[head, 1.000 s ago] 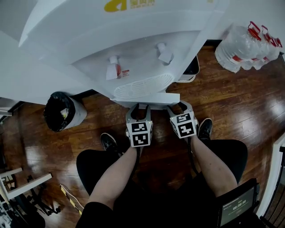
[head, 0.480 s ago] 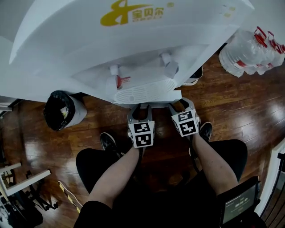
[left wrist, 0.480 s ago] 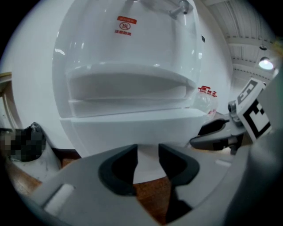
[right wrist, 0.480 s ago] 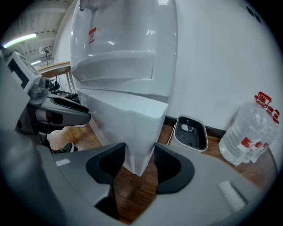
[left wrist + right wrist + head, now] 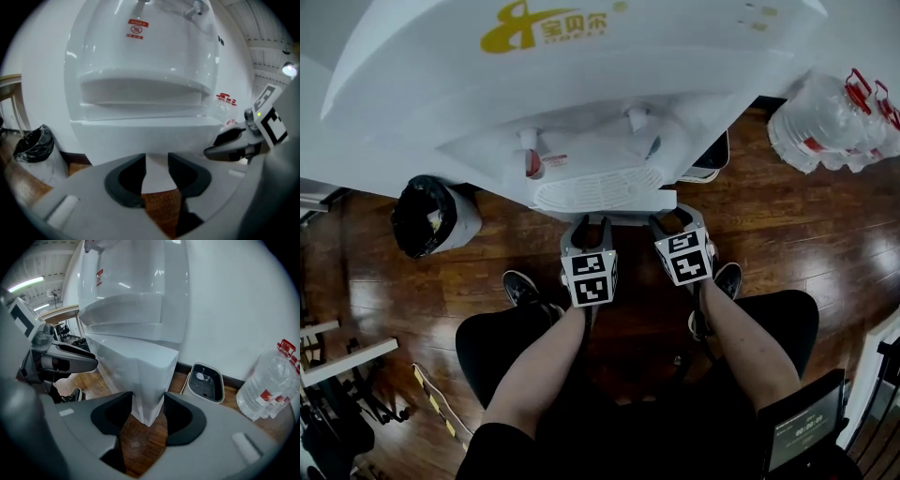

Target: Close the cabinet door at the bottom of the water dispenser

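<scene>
WATER DISPENSER, HEAD CAMERA: The white water dispenser (image 5: 581, 103) fills the top of the frame, its two taps (image 5: 530, 157) above the drip tray (image 5: 595, 190), as I hold both tools low against its base over a dark wooden floor (image 5: 787, 216). My left hand-held gripper (image 5: 592, 223) points down at the cabinet door (image 5: 140, 138), the plain white panel under the tray at the bottom of the dispenser. Its jaws have just been closing a little but stand spread, with nothing between them except a view of that panel and the floor. My right hand-held gripper (image 5: 675, 219), just beside the left, is also spread. A front corner of the cabinet (image 5: 150, 380) shows in the gap between its jaws; I cannot tell whether they touch it, nor whether the door is fully shut. The person's shoes (image 5: 523, 289) are planted on either side of the two tools. A dark-lined bin (image 5: 431, 225) stands left of the dispenser. A small white container (image 5: 205, 380) sits against the wall (image 5: 234, 310) to its right, and water bottles (image 5: 839, 122) stand farther right.
</scene>
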Demonstrator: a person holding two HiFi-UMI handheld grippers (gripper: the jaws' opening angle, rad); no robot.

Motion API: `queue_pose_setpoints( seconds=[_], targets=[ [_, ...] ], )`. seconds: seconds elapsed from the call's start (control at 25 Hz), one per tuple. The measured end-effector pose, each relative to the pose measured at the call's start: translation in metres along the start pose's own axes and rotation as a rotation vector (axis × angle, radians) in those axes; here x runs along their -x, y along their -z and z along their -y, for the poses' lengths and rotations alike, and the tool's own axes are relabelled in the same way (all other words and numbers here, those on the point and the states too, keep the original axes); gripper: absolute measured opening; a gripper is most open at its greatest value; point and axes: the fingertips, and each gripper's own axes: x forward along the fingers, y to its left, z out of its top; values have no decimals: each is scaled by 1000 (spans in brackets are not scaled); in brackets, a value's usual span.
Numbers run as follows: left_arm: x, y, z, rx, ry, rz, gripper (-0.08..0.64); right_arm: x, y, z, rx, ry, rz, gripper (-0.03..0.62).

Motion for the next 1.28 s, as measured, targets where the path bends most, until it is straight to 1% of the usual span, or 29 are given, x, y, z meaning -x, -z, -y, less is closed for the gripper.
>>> queue_pose_setpoints(
  seconds=[0.08, 0.12, 0.16, 0.24, 0.32, 0.4, 0.52, 0.64, 0.8, 0.92, 1.0, 1.28],
  targets=[
    [1, 6, -3, 36, -16, -2, 169, 0, 0, 1, 1, -1, 2, 213],
    [1, 10, -3, 40, -19, -7, 169, 0, 0, 0, -2, -3, 2, 213],
    [0, 15, -1, 27, -14, -16, 183, 0, 0, 0, -6, -5, 2, 212],
    [-4, 26, 4, -32, 2, -36, 222, 0, 2, -1, -10, -7, -1, 212],
    [-9, 27, 7, -82, 11, -36, 223, -2, 5, 2, -5, -3, 2, 210],
    [-12, 20, 9, -96, 18, -18, 222, -1, 5, 2, -5, -1, 10, 207],
    [-15, 10, 9, -82, 16, 4, 222, 2, 1, 2, 4, -3, 26, 193],
    [-16, 8, 9, -59, 7, 8, 222, 4, -2, 4, 25, 6, 31, 183],
    [-16, 6, 7, -64, -5, 14, 222, 5, -10, 3, 21, 10, 38, 184],
    [-14, 3, 0, -51, -31, 24, 222, 3, -9, 7, 26, 16, 41, 184],
    [-14, 2, -3, -41, -40, 26, 210, -1, -7, 9, 34, 18, 44, 184],
    [-15, -1, -3, -23, -48, 30, 211, -3, -9, 12, 39, 22, 48, 184]
  ],
)
